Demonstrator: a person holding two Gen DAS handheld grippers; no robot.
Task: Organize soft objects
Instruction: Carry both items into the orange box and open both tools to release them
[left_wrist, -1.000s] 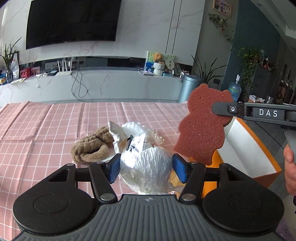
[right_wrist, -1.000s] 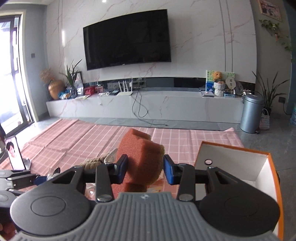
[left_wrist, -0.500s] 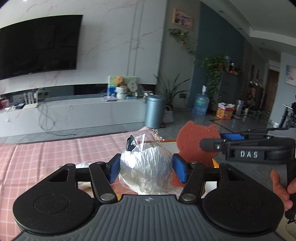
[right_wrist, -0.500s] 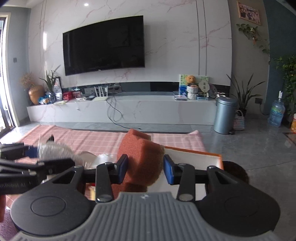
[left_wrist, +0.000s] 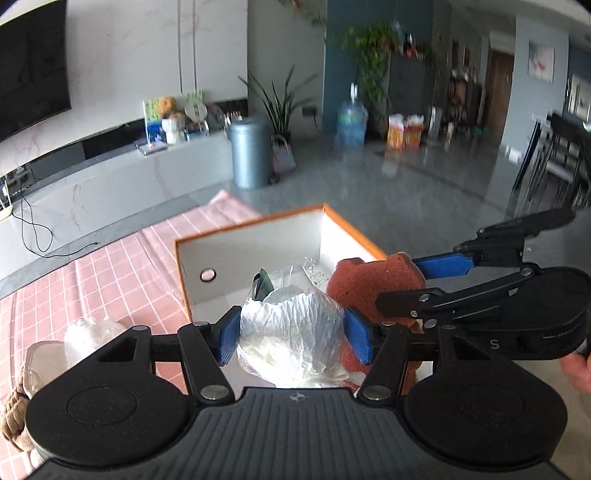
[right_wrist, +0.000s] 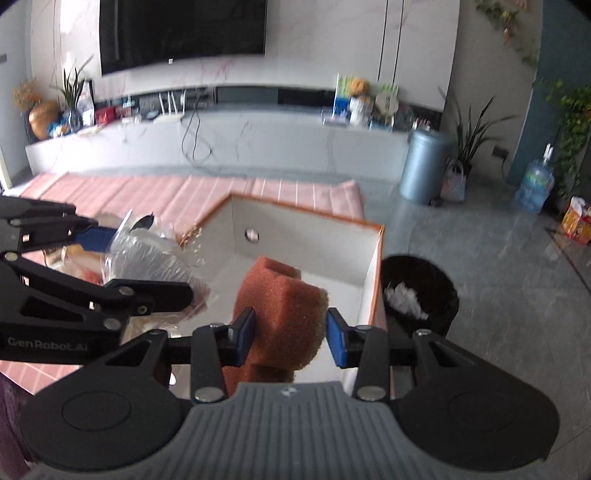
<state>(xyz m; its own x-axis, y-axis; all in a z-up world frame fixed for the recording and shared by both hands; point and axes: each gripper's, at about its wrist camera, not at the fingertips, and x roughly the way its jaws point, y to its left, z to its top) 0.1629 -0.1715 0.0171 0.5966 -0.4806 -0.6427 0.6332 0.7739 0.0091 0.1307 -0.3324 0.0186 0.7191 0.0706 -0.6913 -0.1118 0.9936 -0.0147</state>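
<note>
My left gripper (left_wrist: 291, 334) is shut on a white soft item in a clear plastic bag (left_wrist: 291, 332), held over the near edge of the orange-rimmed white box (left_wrist: 251, 225). My right gripper (right_wrist: 291, 332) is shut on a red-brown bear-shaped sponge (right_wrist: 280, 314) and holds it above the inside of the same box (right_wrist: 303, 221). In the left wrist view the sponge (left_wrist: 373, 284) and the right gripper (left_wrist: 443, 280) sit just right of the bag. In the right wrist view the left gripper (right_wrist: 110, 258) and the bag (right_wrist: 147, 258) are at the left.
The box stands at the right end of a pink checked tablecloth (left_wrist: 92, 280). A brown knitted item (left_wrist: 13, 417) and another bagged white item (left_wrist: 88, 332) lie on the cloth at left. A black waste bin (right_wrist: 421, 291) stands on the floor right of the box.
Both grippers have swung right from over the cloth to over the box, each carrying its item. The sponge and the bag are now above the box opening.
</note>
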